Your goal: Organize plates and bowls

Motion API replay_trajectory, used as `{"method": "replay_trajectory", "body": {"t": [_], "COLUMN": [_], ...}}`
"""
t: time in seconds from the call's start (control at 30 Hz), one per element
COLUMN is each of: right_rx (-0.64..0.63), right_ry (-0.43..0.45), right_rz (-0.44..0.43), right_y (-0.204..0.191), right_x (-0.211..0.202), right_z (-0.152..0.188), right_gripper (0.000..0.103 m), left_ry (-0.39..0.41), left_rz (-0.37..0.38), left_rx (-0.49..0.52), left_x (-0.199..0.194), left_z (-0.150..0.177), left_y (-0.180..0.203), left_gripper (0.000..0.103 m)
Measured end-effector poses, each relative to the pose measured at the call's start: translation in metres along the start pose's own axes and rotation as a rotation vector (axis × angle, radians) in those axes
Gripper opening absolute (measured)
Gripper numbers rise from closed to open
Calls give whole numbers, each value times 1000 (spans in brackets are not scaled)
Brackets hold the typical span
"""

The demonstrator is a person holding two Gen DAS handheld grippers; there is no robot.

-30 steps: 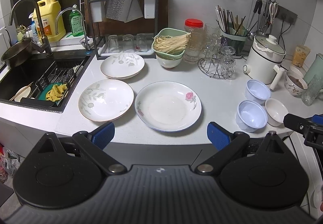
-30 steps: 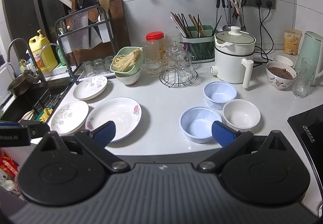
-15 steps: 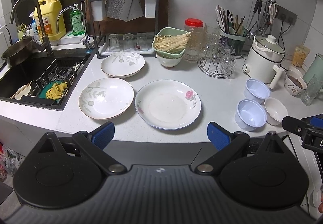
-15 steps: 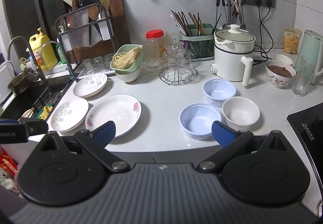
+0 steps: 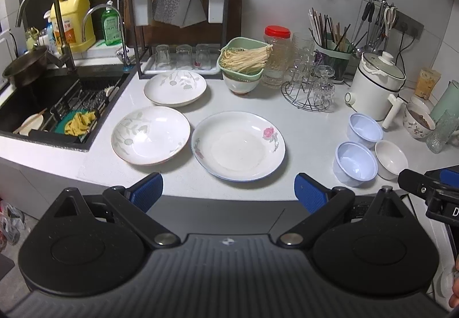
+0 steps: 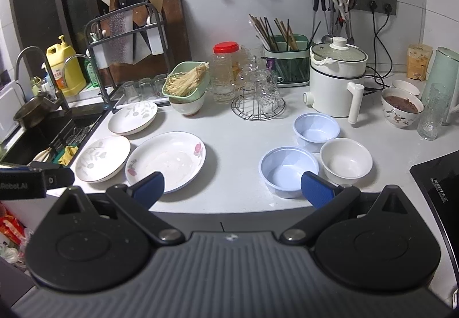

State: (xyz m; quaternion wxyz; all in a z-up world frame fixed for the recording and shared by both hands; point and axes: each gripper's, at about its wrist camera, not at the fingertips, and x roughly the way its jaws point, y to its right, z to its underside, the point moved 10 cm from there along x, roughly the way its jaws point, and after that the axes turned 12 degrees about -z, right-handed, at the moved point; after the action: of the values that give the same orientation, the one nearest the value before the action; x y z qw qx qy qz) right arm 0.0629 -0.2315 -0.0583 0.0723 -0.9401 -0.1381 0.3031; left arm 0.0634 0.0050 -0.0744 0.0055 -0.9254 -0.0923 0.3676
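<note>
Three plates lie on the white counter: a rose-patterned plate (image 5: pixel 238 145) (image 6: pixel 166 160), a leaf-patterned plate (image 5: pixel 150 135) (image 6: pixel 102 158) to its left, and another leaf plate (image 5: pixel 175 87) (image 6: pixel 132 118) behind. To the right stand two pale blue bowls (image 5: pixel 355 164) (image 6: pixel 288 170), (image 5: pixel 365 127) (image 6: pixel 315 128) and a white bowl (image 5: pixel 390 158) (image 6: pixel 345 160). My left gripper (image 5: pixel 228 193) is open, held off the counter's front edge before the rose plate. My right gripper (image 6: pixel 232 188) is open too, near the front edge between the rose plate and the nearer blue bowl. Neither holds anything.
A sink (image 5: pixel 43 105) with a rack and pot lies at the left. At the back stand a knife rack (image 5: pixel 178 16), a green basket of noodles on a bowl (image 5: pixel 243 62), a glass stand (image 5: pixel 309 91), a white cooker (image 5: pixel 378 85) and a filled bowl (image 6: pixel 401 111). A cooktop (image 6: pixel 439 183) sits at right.
Both grippers have drifted slightly toward the counter, so plates and bowls sit a little nearer and lower in view. Nothing was grasped or moved.
</note>
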Motion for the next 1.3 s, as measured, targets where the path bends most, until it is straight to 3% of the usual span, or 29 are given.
{"method": "replay_trajectory", "body": {"t": [0.83,1.13,1.3], "right_rx": [28,29,21], "right_ry": [17,10,4], "right_rz": [-9,-22,-13], "right_y": [1,0,1], "right_x": [1,-5,-6], "right_z": [5,10,13], "right_gripper": [103,103,103], "left_ry": [-18,-51,-50], "left_rz": [4,75,51], "left_rx": [43,12,22], "left_x": [6,9,13], "left_z": [1,10,12], "left_y": [4,11,12], "left_gripper": [100,100,100]}}
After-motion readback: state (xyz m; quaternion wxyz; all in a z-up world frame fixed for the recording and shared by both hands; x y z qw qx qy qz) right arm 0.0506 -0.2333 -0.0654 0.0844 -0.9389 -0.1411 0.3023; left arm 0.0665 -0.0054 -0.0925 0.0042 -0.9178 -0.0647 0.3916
